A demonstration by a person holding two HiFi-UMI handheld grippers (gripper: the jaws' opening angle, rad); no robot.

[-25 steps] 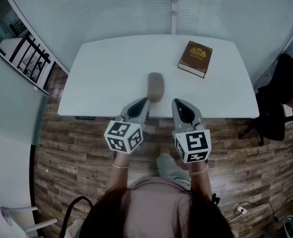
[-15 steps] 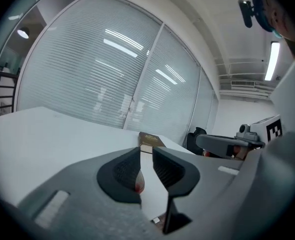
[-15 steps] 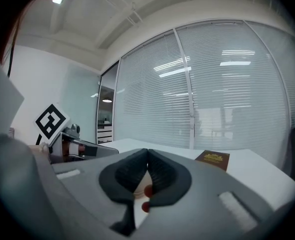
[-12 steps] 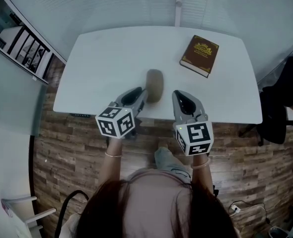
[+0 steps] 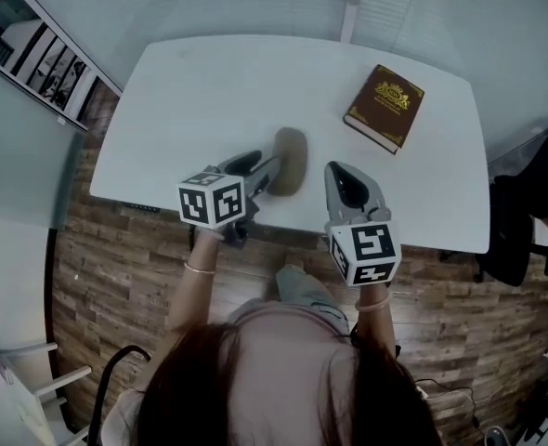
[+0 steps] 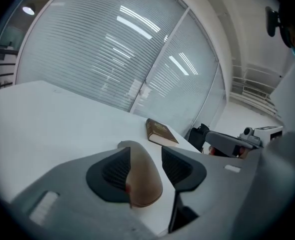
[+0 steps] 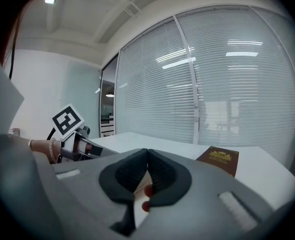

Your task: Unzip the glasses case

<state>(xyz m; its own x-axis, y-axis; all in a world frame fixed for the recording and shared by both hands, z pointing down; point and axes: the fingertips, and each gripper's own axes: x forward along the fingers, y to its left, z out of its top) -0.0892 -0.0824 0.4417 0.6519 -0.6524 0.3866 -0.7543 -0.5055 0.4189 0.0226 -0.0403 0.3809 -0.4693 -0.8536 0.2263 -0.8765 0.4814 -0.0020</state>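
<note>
The tan glasses case (image 5: 290, 159) lies zipped near the front edge of the white table (image 5: 190, 91). My left gripper (image 5: 270, 167) reaches it from the left. In the left gripper view the case (image 6: 141, 179) sits between the jaws of the left gripper (image 6: 145, 152), which have just been opening. There is a gap on its right side, and the pads do not press on it. My right gripper (image 5: 335, 169) hovers to the right of the case, apart from it. In its own view the right gripper (image 7: 147, 156) is shut with nothing between its pads.
A brown book (image 5: 384, 108) lies at the table's back right, also seen as the book (image 6: 160, 132) and the book (image 7: 220, 159). A black chair (image 5: 532, 207) stands right of the table. Frosted glass walls stand behind it, and wood floor lies under its front edge.
Both grippers have moved forward over the table's front edge. The left one has rolled and come up to the case's left side. The right one has stayed shut.
</note>
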